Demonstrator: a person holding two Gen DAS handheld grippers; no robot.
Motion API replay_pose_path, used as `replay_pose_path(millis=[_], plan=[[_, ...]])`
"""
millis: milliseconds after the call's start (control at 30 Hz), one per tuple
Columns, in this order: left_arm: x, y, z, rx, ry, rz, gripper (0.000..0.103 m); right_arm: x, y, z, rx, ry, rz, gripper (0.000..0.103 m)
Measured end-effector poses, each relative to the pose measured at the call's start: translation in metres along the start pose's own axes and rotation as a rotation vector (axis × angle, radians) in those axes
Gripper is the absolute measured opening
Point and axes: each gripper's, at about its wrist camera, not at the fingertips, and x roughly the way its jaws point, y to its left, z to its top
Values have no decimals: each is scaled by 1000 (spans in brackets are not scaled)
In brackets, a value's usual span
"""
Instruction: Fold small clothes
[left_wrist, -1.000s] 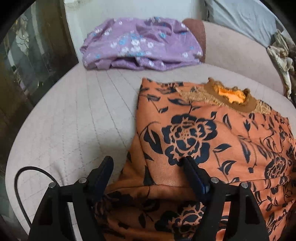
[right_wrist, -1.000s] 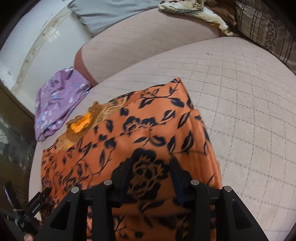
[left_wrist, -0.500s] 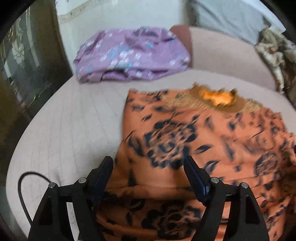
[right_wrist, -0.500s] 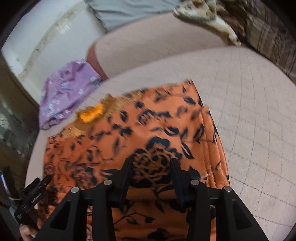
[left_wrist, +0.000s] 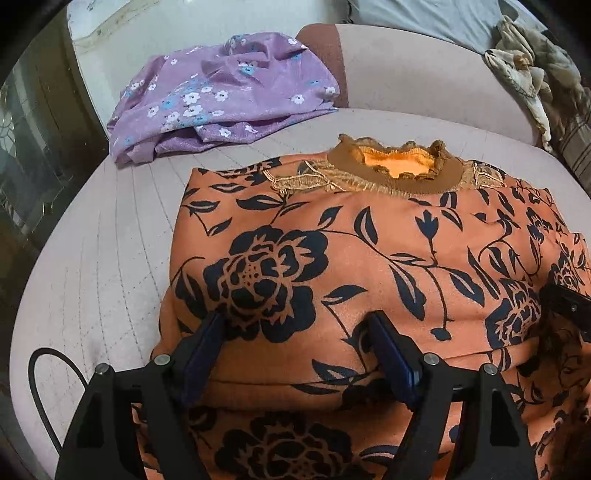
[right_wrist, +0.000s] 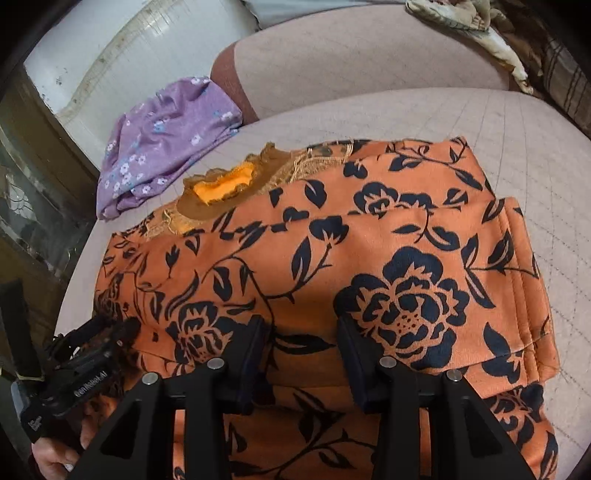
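Note:
An orange top with a dark floral print (left_wrist: 369, 258) lies on a pinkish quilted cushion (left_wrist: 110, 258), its brown collar (left_wrist: 399, 168) at the far end. Its near hem is folded up over the body. My left gripper (left_wrist: 295, 332) is open, fingers spread wide over the folded edge on the left side. My right gripper (right_wrist: 301, 336) is open over the folded edge on the right side of the top (right_wrist: 332, 258). Neither grips cloth. The left gripper's body also shows in the right wrist view (right_wrist: 74, 373).
A purple floral garment (left_wrist: 221, 96) lies crumpled at the far left of the cushion, also in the right wrist view (right_wrist: 162, 136). A sofa backrest (left_wrist: 424, 74) rises behind, with a grey pillow and crumpled cloths (left_wrist: 528, 74) at the far right.
Both grippers have moved forward over the orange top, toward the collar. The folded hem now lies further up the body. Both stay open.

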Motion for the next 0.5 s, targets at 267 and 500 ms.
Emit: replay_pose_path(millis=[267,500], plan=[[-18,46,13,-144,-60,19,81,-25,-11,5,70,-81,118,44],[14,58,6,-186,76,70,82,0,-2,-1,41,14,75,43]])
